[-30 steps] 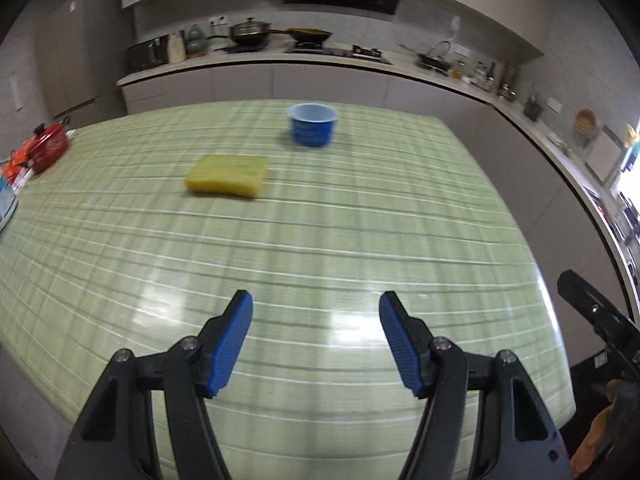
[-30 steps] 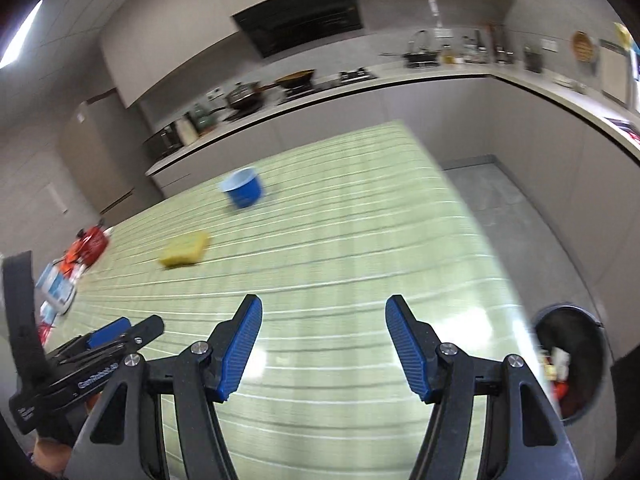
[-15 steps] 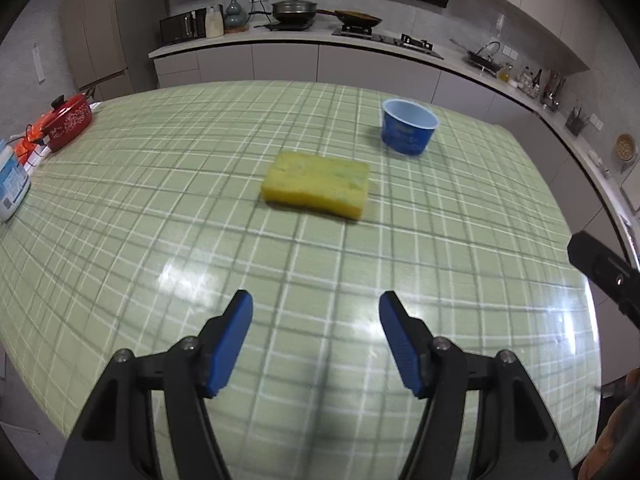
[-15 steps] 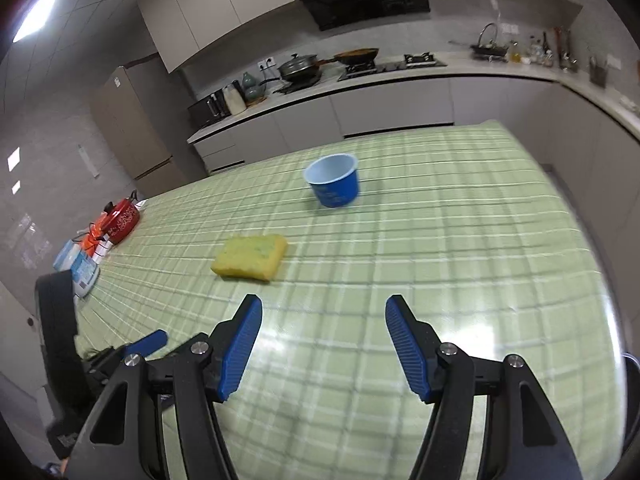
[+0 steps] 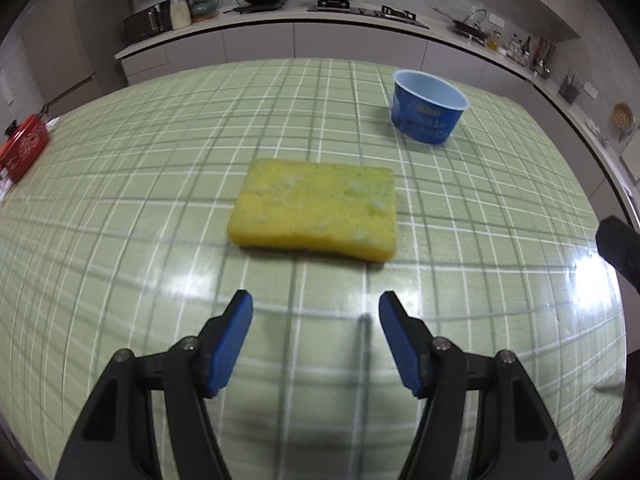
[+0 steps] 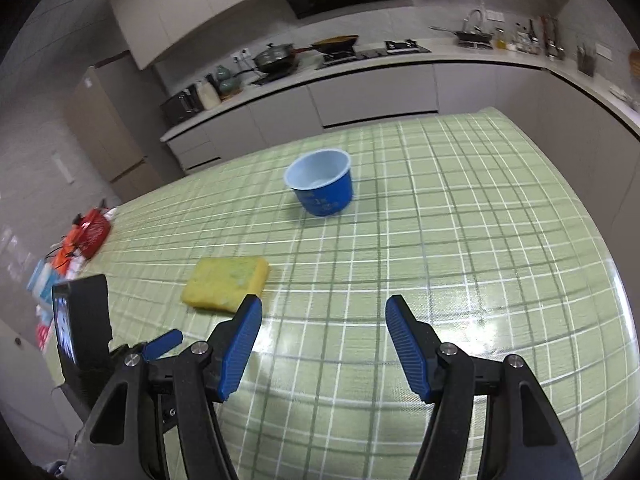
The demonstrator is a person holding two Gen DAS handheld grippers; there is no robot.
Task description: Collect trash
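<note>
Now both grippers' ribbed blue fingers point(image 5: 236, 340) gape apart near a porous rectangular sponge point(image 5: 316, 208).

In the left wrist view, the sponge point(image 5: 316, 210) has grown from a small shape in the upper left to a large one at frame centre, just ahead of the left gripper point(image 5: 316, 338). The cup point(image 5: 428, 107) has shifted to the upper right. In the right wrist view, the sponge point(image 6: 226, 284) now sits just above the right gripper's point(image 6: 323, 344) left jaw, the cup point(image 6: 322, 187) is at centre, and the bin at lower right has left the frame.
</note>
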